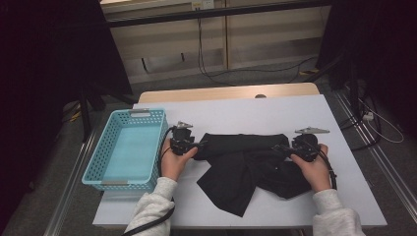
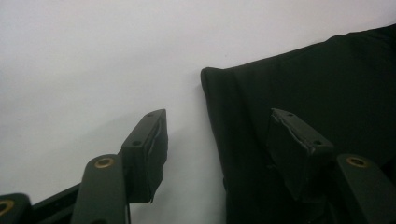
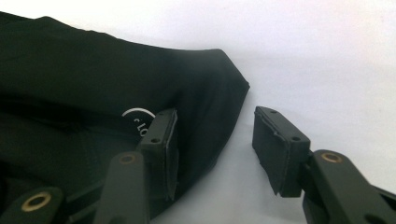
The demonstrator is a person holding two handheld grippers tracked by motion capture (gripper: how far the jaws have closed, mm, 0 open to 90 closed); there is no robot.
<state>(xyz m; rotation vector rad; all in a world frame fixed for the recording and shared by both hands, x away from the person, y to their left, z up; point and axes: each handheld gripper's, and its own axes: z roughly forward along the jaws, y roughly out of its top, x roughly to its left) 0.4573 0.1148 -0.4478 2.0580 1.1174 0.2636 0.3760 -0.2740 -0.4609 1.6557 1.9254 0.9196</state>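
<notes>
A black garment lies crumpled across the middle of the white table top. My left gripper is at its left end and stands open; one jaw rests over the black cloth, the other over bare table. My right gripper is at the garment's right end, also open. There one jaw lies on the cloth beside a small white printed label, and the other jaw hangs over the table. Neither gripper pinches the fabric.
A light blue plastic basket stands at the left of the table, beside my left hand. Black curtains flank the scene. Cables trail on the floor beyond the table's far edge. A person's grey sleeves enter from below.
</notes>
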